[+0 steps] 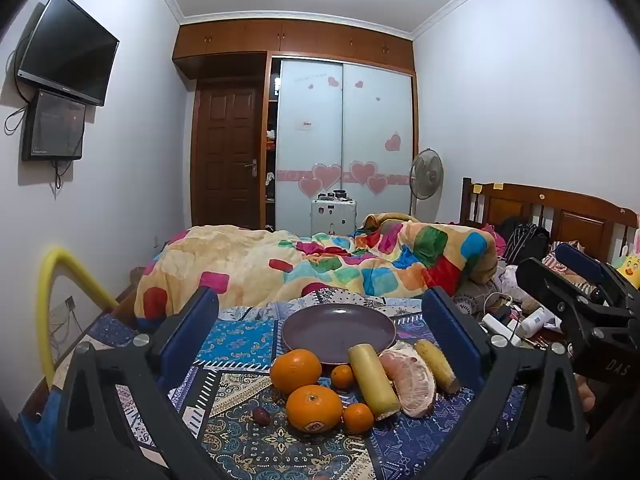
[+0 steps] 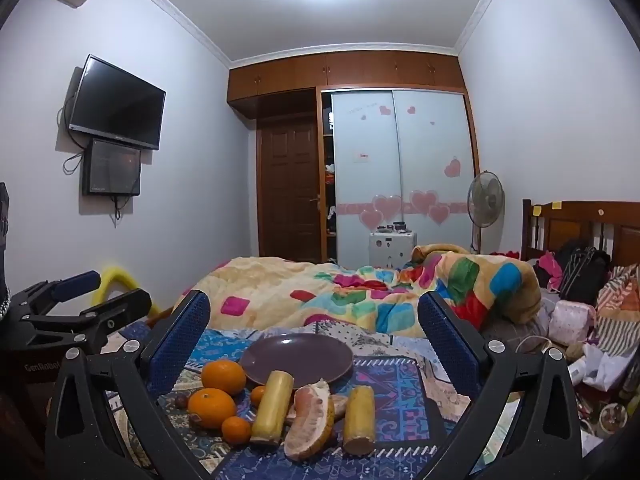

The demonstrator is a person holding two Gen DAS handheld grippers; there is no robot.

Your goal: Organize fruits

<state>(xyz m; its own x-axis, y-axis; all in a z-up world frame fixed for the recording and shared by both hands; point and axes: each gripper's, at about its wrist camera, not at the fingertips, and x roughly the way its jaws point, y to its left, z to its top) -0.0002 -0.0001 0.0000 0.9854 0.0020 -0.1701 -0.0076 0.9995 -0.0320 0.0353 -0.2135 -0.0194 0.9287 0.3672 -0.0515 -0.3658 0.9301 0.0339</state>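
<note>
Several fruits lie on a patterned blue cloth (image 1: 240, 344) in front of an empty purple plate (image 1: 338, 330) (image 2: 296, 358). There are two large oranges (image 1: 314, 408) (image 2: 211, 407), two small tangerines (image 1: 358, 418) (image 2: 236, 430), a yellow cane piece (image 1: 373, 380) (image 2: 273, 406), a peeled pomelo wedge (image 1: 408, 384) (image 2: 310, 424), a second yellow piece (image 1: 436, 366) (image 2: 359, 420) and a small red date (image 1: 261, 416) (image 2: 181, 401). My left gripper (image 1: 320, 300) (image 2: 104, 290) hovers open before the fruit. Beside it, my right gripper (image 2: 314, 304) (image 1: 560, 276) is open too. Neither holds anything.
The cloth lies on a bed, with a crumpled colourful quilt (image 1: 320, 264) just behind the plate. Bags, cables and clutter (image 2: 580, 320) pile up at the right by the wooden headboard (image 1: 560, 216). A yellow tube (image 1: 52, 300) stands at the left.
</note>
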